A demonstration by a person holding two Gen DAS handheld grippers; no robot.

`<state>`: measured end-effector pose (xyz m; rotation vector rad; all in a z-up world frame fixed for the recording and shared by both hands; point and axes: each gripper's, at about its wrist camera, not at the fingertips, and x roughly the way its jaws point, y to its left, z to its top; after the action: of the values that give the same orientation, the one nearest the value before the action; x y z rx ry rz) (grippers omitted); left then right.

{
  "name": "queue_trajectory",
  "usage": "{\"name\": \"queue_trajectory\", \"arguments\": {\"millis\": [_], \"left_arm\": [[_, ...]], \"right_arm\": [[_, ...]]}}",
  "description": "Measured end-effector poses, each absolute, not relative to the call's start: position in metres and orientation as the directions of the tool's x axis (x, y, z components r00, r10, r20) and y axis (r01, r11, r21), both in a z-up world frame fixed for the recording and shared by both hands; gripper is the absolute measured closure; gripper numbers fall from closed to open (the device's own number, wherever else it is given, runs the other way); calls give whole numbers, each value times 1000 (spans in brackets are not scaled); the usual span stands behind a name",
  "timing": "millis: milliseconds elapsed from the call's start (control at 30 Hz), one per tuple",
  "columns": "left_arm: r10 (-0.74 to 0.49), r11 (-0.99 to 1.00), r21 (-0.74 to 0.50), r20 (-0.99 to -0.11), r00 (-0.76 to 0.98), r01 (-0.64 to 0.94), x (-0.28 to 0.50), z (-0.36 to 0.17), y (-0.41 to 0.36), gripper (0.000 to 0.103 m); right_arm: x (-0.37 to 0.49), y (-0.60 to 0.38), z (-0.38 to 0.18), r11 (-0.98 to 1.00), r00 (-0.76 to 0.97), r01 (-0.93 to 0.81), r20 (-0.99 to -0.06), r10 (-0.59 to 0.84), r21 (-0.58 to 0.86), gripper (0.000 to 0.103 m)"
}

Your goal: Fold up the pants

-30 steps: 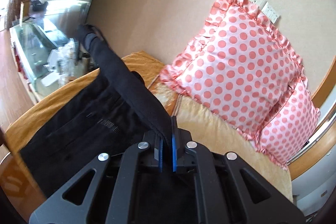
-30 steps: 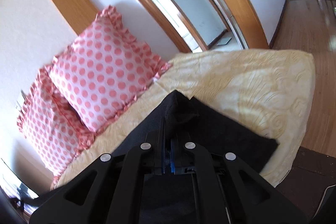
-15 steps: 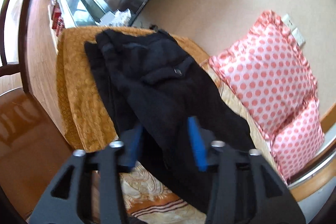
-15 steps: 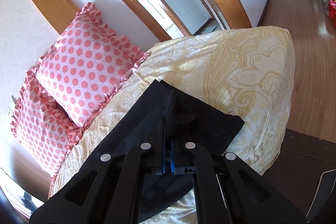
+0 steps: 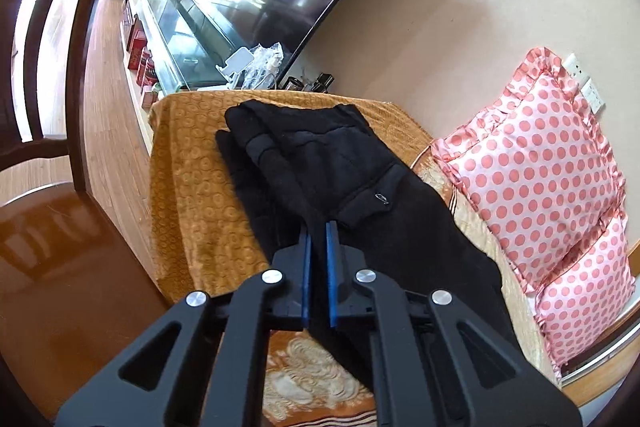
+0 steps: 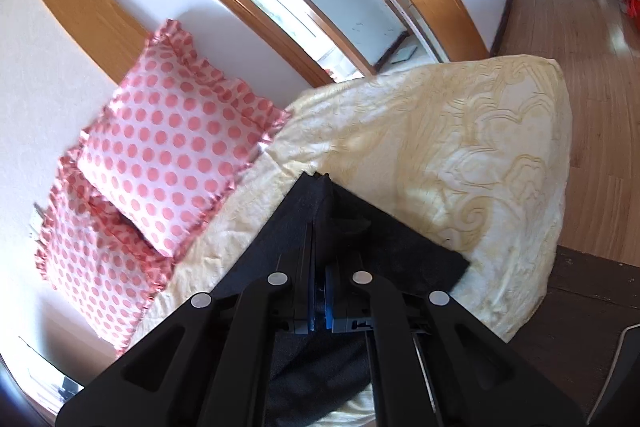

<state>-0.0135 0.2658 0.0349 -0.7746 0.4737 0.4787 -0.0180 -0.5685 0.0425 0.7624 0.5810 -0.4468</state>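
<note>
Since the frame half a second back, the left gripper has narrowed from wide open to a slim gap over the black pants. Left wrist view: the blue pads are sitting nearly together; whether cloth is caught between them I cannot tell. The pants are lying lengthwise from frame centre toward the upper left on the orange blanket, with the polka-dot pillows at right.

Right wrist view: the right gripper is clamping a raised peak of pants at lower centre, over the cream bedspread.
</note>
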Motion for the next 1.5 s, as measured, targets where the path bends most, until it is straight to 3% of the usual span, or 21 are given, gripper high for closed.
{"name": "queue_trajectory", "arguments": {"millis": [67,267,367,433,467,500,600,667,700,800,900,1133,1200,1333,1433,1500], "left_arm": [[249,630,-507,-585,772,-588,-15,29,265,97],[294,655,-437,-603,741,-616,-7,29,263,97],[323,677,-386,-610,723,-627,-3,30,256,91],[355,680,-363,-597,720,-637,-8,36,251,70],[378,678,-350,-587,715,-646,-11,39,250,50],[416,672,-331,-570,708,-662,-16,44,247,44],[489,692,-286,-489,722,-663,-30,64,231,40],[434,760,-293,-435,789,-580,-31,76,210,33],[362,812,-299,-416,834,-501,-27,80,192,28],[155,903,-308,-417,896,-300,-8,80,152,23],[-97,946,-317,-468,879,-65,20,63,102,22],[-229,966,-234,-572,788,110,43,24,45,21],[-226,968,-226,-587,778,110,38,13,47,21],[-220,972,-194,-573,789,130,28,10,51,21],[-242,967,-211,-563,790,145,21,8,60,22],[-251,965,-211,-562,788,157,23,9,61,22]], "right_arm": [[-20,-568,30,633,727,596,-667,-163,495,100],[-31,-560,31,662,730,590,-656,-193,462,100],[-28,-556,33,686,710,599,-670,-217,413,99],[-31,-551,39,695,688,622,-675,-266,360,86],[-34,-548,44,696,674,639,-675,-302,326,80],[-38,-546,48,697,668,648,-669,-325,309,77],[-41,-528,70,722,656,665,-611,-442,192,73],[-30,-504,85,795,703,590,-573,-421,139,69],[-21,-492,90,838,733,530,-568,-374,131,61],[10,-448,92,945,798,258,-595,-91,202,57],[37,-410,85,965,782,74,-616,101,252,57],[126,-244,65,887,583,-430,-698,415,168,59],[152,-202,50,845,490,-513,-755,435,154,67],[191,-140,8,800,398,-600,-866,302,3,69],[196,-133,-9,782,312,-623,-910,275,23,69],[191,-133,-9,781,345,-625,-905,250,-23,70]]}}
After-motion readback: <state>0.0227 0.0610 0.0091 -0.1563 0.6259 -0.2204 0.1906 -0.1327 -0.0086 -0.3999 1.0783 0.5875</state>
